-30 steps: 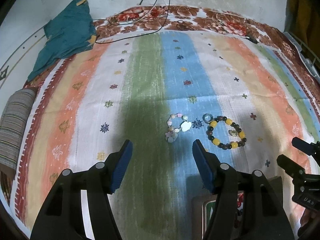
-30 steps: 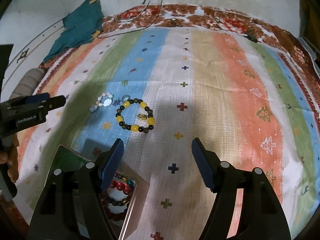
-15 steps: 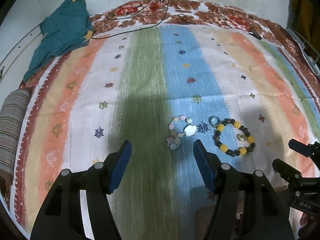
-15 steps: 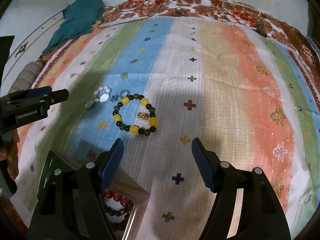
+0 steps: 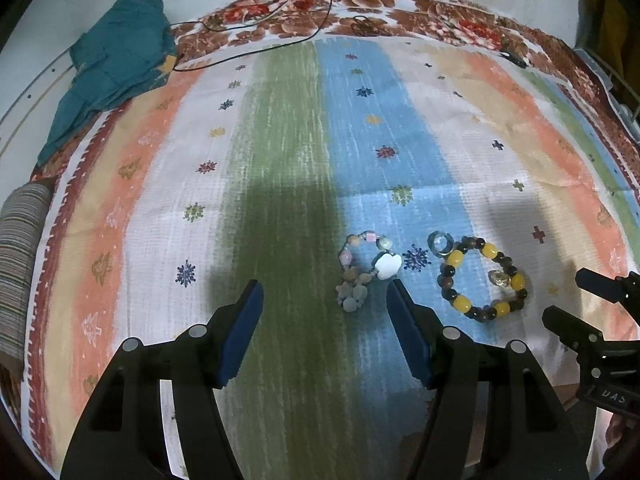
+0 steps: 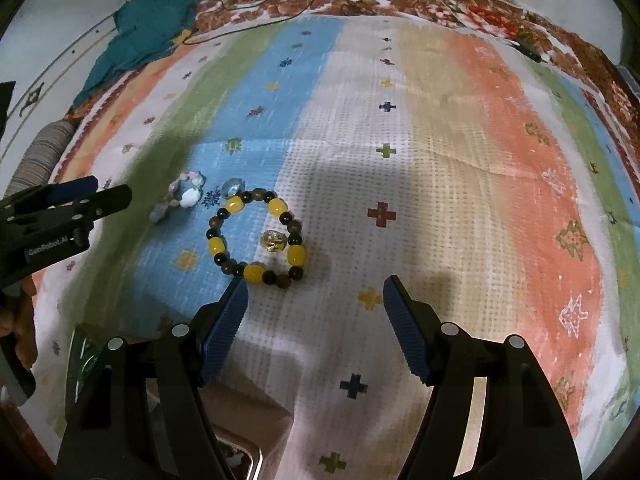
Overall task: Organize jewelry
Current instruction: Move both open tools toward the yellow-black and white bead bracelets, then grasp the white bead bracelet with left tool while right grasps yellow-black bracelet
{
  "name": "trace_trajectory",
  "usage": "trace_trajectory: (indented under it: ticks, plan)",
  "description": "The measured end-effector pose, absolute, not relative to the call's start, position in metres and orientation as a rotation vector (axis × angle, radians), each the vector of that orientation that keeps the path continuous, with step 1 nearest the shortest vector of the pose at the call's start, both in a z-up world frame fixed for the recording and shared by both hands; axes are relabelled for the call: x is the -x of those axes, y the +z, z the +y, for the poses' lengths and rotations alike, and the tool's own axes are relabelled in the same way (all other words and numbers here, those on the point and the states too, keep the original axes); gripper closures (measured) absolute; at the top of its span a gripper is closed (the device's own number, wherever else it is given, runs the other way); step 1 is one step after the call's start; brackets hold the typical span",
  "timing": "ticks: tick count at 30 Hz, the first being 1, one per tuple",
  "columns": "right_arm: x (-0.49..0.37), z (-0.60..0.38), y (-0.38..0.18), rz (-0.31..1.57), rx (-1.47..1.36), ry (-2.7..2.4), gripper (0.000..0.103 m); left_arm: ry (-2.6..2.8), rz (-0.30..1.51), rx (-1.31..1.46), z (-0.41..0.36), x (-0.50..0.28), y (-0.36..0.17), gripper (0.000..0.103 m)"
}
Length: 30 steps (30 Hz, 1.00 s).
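While both tongs, left (image 5: 324,294) and right (image 6: 314,290), gape empty: two bracelets (image 5: 482,280), one ring (image 5: 439,243), striped cloth (image 5: 280,120).

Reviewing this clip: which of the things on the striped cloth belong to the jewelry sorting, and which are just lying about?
Part of the job:
- yellow and dark bead bracelet
- pastel charm bracelet
- small glass ring
- left gripper and right gripper, both open and empty

Just lying about:
- teal cloth
- black cable
- striped roll

Striped cloth (image 5: 280,160) — floral border, teal fabric (image 5: 116,64) at far-left corner, black cables (image 5: 280,32) beside it
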State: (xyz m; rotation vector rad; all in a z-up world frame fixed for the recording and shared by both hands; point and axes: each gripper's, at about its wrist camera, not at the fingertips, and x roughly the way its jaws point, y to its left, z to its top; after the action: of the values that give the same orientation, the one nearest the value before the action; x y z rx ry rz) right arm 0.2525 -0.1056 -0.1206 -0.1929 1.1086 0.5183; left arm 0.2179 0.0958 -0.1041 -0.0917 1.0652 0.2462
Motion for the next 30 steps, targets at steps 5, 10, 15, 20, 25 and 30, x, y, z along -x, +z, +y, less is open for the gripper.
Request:
trace_trajectory:
  ticks: [5,10,15,20,25,30]
  plan:
    - [-0.259,-0.102,-0.124,1.094,0.216,0.499,0.033,0.243,1.083,0.126,0.101,-0.225,-0.111,0.039]
    - [-0.269,-0.102,-0.133,1.121,0.228,0.481,0.033,0.242,1.099,0.144,0.103,-0.232,-0.120,0.039]
    - [-0.274,-0.100,-0.141,1.132,0.236,0.480,0.033,0.251,1.106,0.149,0.109,-0.243,-0.128,0.039]
    - [-0.278,-0.095,-0.146,1.132,0.247,0.481,0.033,0.236,1.121,0.150,0.114,-0.257,-0.133,0.039]
    - [-0.282,-0.090,-0.151,1.132,0.269,0.487,0.033,0.224,1.159,0.102,0.114,-0.269,-0.149,0.039]
    - [-0.283,-0.086,-0.153,1.119,0.296,0.476,0.033,0.213,1.169,0.073,0.114,-0.271,-0.159,0.037]
